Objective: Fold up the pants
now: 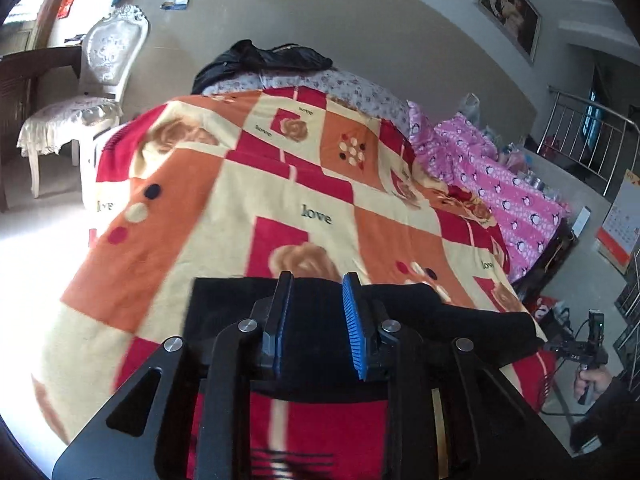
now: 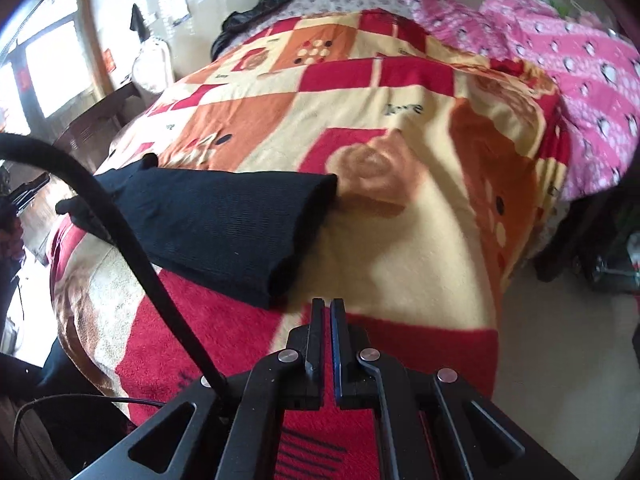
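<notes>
**Fold Pants: Release Stage After the Fold**

The pants (image 2: 224,232) are seen as a compact folded bundle on the blanket (image 2: 400,240) of the bed. The left gripper (image 1: 318,320) is held over them, jaws parted and nothing clamped. The right gripper (image 2: 327,344) is held clear, jaws together and empty. Withdrawal is judged next, unless a further fold is required.

- pants (image 2: 224,224): black knit cloth, matt, finely ribbed;
- blanket (image 1: 248,184): fleecy cloth, soft nap, matt, printed in red, orange and cream;
- left gripper (image 1: 318,320): matt black plastic arms, shiny metal pivot pins, ridged blue pads (image 1: 354,324);
- chair (image 1: 108,52): glossy white carved frame, cloth seat cover;
- railing (image 1: 580,136): polished metal.
</notes>
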Demonstrator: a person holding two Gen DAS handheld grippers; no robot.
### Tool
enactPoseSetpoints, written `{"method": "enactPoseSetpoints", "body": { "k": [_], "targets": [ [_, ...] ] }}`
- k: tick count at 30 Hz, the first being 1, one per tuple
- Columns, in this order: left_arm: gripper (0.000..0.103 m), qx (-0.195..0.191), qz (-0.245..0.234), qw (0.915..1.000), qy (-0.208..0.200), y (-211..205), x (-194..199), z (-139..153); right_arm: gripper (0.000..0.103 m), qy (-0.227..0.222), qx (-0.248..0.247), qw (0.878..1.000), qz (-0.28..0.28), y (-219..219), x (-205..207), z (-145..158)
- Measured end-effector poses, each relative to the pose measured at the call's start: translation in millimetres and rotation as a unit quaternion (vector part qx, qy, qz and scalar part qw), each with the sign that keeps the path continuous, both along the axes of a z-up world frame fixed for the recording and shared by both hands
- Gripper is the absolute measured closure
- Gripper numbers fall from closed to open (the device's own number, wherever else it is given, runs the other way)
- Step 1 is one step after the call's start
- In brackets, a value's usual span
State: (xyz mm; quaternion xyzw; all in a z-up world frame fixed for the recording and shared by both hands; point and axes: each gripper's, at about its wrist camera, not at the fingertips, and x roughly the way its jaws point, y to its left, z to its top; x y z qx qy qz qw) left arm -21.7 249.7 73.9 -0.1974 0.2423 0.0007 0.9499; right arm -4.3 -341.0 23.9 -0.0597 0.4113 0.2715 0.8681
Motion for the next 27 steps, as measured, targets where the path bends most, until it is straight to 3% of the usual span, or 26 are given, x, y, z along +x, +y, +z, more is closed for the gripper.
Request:
{"method": "enactPoseSetpoints", "body": {
  "k": [2, 6, 7, 12, 15, 17, 23, 27],
  "targets": [
    [0.078, -0.018, -0.021, 0.9990, 0.034, -23, 20, -17, 0.101, 0.000, 0.000, 1.000, -0.014, -4, -1, 2],
    [0.080, -0.016, 0.066, 0.9830, 0.170, -26, 48, -72, 0.101, -0.006, 0.006, 1.000, -0.017, -1, -9, 7],
    [0.099, -0.007, 0.104, 0.9772, 0.185, -15, 49, -79, 0.101, -0.008, 0.010, 1.000, -0.016, 0, -12, 8],
    [0.100, 0.021, 0.124, 0.9704, 0.206, 24, 88, -76, 0.101, -0.021, 0.034, 0.999, -0.021, 7, -18, 17],
    [0.100, 0.105, 0.113, 0.9659, 0.208, 19, 120, -75, 0.101, -0.033, 0.045, 0.998, -0.023, 13, -18, 25],
    [0.100, 0.132, 0.110, 0.9640, 0.203, 21, 128, -78, 0.101, -0.039, 0.051, 0.998, -0.022, 16, -19, 29],
    [0.101, 0.061, 0.113, 0.9765, 0.173, 50, 111, -70, 0.100, -0.050, 0.079, 0.994, -0.049, 5, -14, 47],
    [0.100, 0.046, 0.111, 0.9848, 0.125, 25, 83, -37, 0.097, -0.039, 0.119, 0.985, -0.119, -9, 11, 57]
  ]
}}
